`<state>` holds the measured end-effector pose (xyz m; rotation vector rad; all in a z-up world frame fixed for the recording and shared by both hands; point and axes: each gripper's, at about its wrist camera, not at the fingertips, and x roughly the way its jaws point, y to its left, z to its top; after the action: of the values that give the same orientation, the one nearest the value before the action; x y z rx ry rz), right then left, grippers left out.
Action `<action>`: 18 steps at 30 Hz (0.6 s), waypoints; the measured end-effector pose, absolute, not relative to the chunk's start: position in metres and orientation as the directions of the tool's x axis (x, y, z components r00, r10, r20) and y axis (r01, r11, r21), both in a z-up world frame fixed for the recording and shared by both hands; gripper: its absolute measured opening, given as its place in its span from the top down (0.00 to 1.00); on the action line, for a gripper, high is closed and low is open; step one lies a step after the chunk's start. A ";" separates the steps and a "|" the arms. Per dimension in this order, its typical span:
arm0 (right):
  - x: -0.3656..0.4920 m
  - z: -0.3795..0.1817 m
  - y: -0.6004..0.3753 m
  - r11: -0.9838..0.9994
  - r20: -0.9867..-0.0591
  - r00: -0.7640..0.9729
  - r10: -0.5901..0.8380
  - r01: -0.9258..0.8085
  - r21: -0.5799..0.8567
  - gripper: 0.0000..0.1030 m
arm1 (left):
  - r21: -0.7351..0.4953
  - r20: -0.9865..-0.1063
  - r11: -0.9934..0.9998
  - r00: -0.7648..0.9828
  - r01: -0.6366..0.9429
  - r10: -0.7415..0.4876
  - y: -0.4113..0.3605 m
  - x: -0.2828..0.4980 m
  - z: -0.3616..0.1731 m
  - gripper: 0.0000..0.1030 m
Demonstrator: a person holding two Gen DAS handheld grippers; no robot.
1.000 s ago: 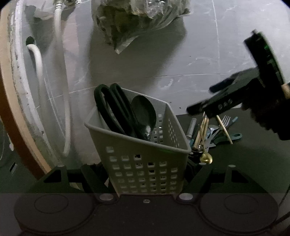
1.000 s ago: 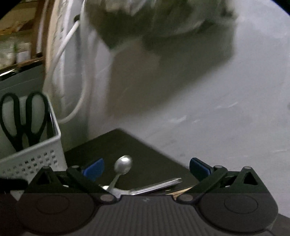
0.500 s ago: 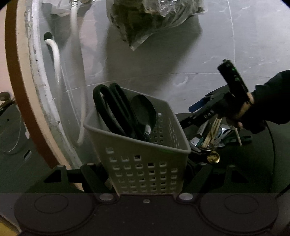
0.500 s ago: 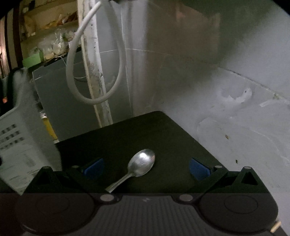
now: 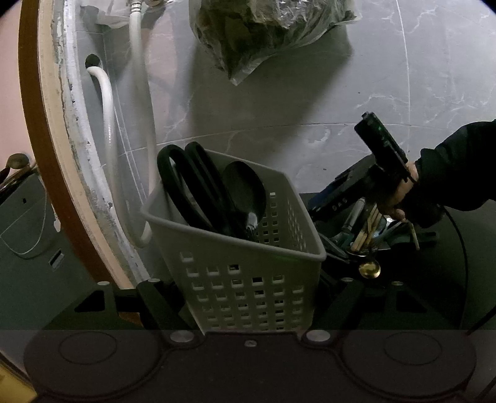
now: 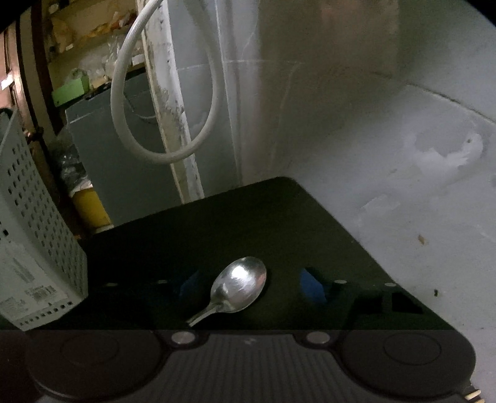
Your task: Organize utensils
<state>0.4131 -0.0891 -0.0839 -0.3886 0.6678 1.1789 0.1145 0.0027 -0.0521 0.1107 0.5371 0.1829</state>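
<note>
My right claw [image 6: 249, 283], jaws just closing but not touching, straddles the spoon [image 6: 238, 286]; handle runs back toward me. Left claw [image 5: 248, 297] pinches the basket [image 5: 245, 272].

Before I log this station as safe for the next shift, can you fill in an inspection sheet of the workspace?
Surface: dark mat on grey floor.
Job's things: white basket holding scissors and black spoon; silver spoon; utensil pile.
Clutter: plastic bag.
Grippers: left gripper shut on basket; right gripper closing, spoon between jaws, pads not touching.
Cables: white hose.
Surroundings: shelves, dim.
</note>
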 end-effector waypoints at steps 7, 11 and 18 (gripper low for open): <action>0.408 -0.085 -0.088 0.369 -0.664 0.269 0.698 -0.929 0.011 0.57 | 0.152 -0.498 0.978 0.843 -0.144 0.201 0.003 0.115 -0.052 0.23; 0.409 -0.087 -0.088 0.379 -0.660 0.275 0.699 -0.925 0.016 0.58 | 0.152 -0.498 0.978 0.844 -0.143 0.200 0.003 0.115 -0.052 0.23; 0.406 -0.088 -0.085 0.423 -0.651 0.316 0.690 -0.906 0.008 0.65 | 0.150 -0.498 0.979 0.844 -0.139 0.197 0.004 0.116 -0.052 0.23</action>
<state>0.4060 -0.0850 -0.0884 -0.3946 0.6349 1.0874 0.1164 0.0042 -0.0517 0.1099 0.5371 0.1779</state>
